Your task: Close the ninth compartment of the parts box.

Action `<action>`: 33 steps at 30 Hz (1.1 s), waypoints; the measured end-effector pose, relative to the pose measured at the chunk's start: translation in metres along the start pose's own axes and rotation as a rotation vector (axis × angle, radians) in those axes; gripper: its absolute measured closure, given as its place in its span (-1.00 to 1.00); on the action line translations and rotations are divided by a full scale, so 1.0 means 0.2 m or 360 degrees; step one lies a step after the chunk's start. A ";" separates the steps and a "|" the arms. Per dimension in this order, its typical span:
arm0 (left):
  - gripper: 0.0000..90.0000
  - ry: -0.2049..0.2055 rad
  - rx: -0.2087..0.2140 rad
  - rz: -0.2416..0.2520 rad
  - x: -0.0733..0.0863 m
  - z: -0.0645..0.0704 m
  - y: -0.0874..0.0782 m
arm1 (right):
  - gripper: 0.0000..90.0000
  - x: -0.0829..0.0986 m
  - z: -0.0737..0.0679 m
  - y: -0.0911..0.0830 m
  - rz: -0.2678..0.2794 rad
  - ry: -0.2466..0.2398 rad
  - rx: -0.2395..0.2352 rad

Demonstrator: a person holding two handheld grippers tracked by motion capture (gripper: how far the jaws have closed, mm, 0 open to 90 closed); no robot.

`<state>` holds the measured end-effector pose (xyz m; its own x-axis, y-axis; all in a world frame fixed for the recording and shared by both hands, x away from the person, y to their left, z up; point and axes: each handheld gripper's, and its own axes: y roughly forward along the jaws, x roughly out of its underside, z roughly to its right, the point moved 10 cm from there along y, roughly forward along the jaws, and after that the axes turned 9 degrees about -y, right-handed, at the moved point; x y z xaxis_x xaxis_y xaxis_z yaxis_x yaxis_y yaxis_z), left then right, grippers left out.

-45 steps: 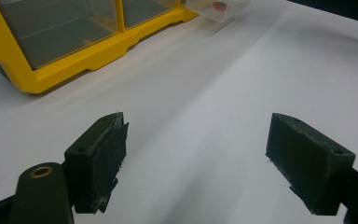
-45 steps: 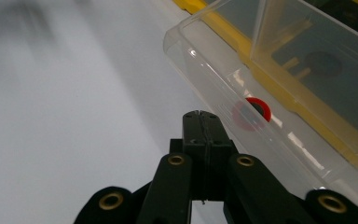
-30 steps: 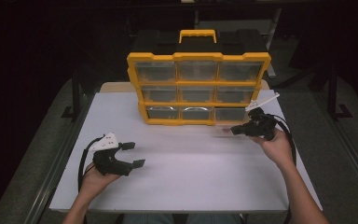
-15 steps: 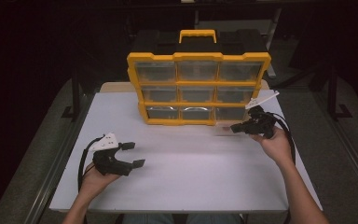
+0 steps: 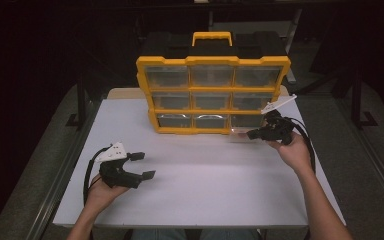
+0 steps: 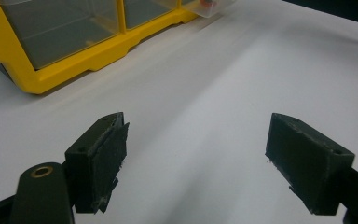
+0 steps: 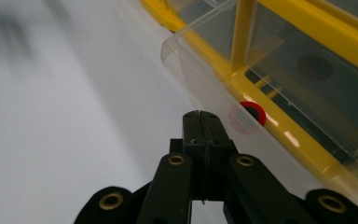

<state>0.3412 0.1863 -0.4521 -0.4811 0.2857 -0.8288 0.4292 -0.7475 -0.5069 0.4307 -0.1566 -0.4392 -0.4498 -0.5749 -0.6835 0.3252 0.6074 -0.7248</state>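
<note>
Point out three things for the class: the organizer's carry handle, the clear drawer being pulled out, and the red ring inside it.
Carry handle (image 5: 212, 37), high view: top bar of the yellow handle.
Clear drawer (image 7: 200, 79), right gripper view: its transparent front wall.
Red ring (image 7: 253, 112), right gripper view: the ring's red band.

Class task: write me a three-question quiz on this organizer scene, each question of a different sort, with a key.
1. True or false: the left hand-held gripper is open over bare table.
2. The right hand-held gripper is at which drawer row of the yellow organizer? A top, B middle, C bottom.
3. What colour is the ring in the clear drawer?

Key: 1 true; 2 C; 3 red.
</note>
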 end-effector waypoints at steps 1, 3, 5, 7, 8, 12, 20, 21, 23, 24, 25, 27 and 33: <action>-0.55 0.0000 0.0000 -0.0001 0.00 0.00 0.00 | 0.98 0.00 0.00 0.00 0.0001 -0.0007 -0.0003; -0.55 0.0001 0.0001 0.0003 0.00 0.00 0.00 | 0.98 0.00 0.01 0.00 0.0004 -0.0011 0.0006; -0.55 0.0001 0.0001 0.0003 0.00 0.00 0.00 | 0.98 -0.01 0.02 0.00 0.0004 0.0017 0.0007; -0.55 0.0009 -0.0001 0.0004 0.00 0.00 0.00 | 0.98 -0.01 0.03 0.01 0.0010 0.0011 0.0006; -0.55 0.0007 0.0000 0.0004 0.00 0.00 0.00 | 0.98 -0.01 0.03 0.01 0.0009 0.0013 0.0008; -0.55 0.0004 0.0001 -0.0001 0.00 0.00 0.00 | 0.98 -0.02 0.04 0.01 0.0004 0.0018 0.0016; -0.55 0.0004 -0.0001 -0.0016 0.00 0.00 0.00 | 0.98 -0.03 0.06 0.02 -0.0002 0.0019 0.0031; -0.55 0.0002 0.0000 -0.0016 0.00 0.00 0.00 | 0.98 -0.03 0.06 0.02 -0.0006 0.0032 0.0033; -0.55 0.0003 0.0001 -0.0006 0.00 0.00 0.00 | 0.98 -0.04 0.07 0.03 -0.0001 0.0022 0.0033; -0.55 0.0005 0.0001 -0.0007 0.00 0.00 0.00 | 0.98 -0.04 0.08 0.03 0.0001 0.0008 0.0037; -0.55 0.0012 0.0000 -0.0005 0.00 0.00 0.00 | 0.98 -0.04 0.08 0.03 0.0000 0.0016 0.0038; -0.55 0.0004 0.0002 0.0008 0.00 0.00 0.00 | 0.98 -0.04 0.08 0.03 -0.0001 0.0021 0.0044; -0.55 0.0003 0.0001 -0.0004 0.00 0.00 0.00 | 0.98 -0.05 0.10 0.04 -0.0003 0.0021 0.0062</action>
<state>0.3413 0.1870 -0.4526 -0.4806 0.2888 -0.8280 0.4274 -0.7473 -0.5087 0.4539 -0.1577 -0.4396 -0.4612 -0.5685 -0.6812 0.3562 0.5845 -0.7290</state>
